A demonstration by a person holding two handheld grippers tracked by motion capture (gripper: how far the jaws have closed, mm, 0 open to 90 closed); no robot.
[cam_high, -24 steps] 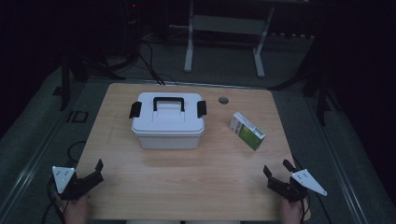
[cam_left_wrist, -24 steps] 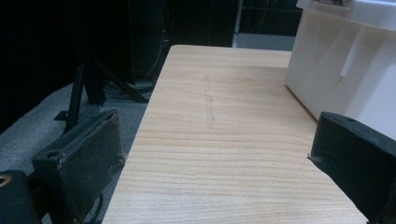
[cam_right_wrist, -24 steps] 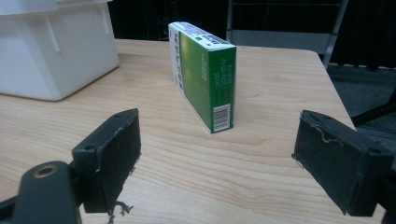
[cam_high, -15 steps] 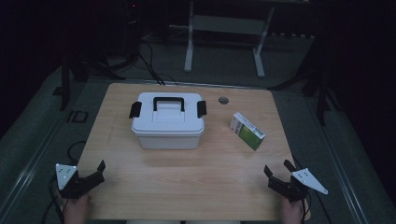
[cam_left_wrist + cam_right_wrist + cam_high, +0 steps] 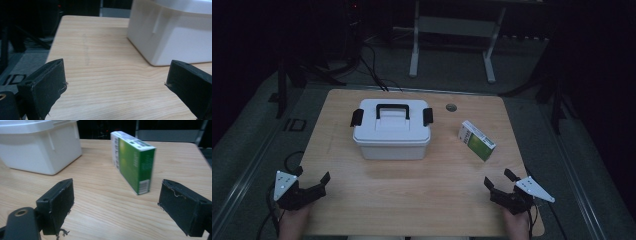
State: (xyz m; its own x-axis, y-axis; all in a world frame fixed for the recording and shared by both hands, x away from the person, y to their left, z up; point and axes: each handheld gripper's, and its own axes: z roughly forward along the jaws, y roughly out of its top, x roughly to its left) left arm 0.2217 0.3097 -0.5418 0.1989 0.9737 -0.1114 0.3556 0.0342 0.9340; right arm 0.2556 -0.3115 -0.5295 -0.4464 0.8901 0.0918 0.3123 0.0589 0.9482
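No writing on the green and white carton (image 5: 476, 140) can be read. One carton stands far right on the table (image 5: 412, 200); one white box (image 5: 391, 129) sits left of it. Left gripper (image 5: 314, 182) and right gripper (image 5: 498, 181) rest spread, empty, unmoved since before.
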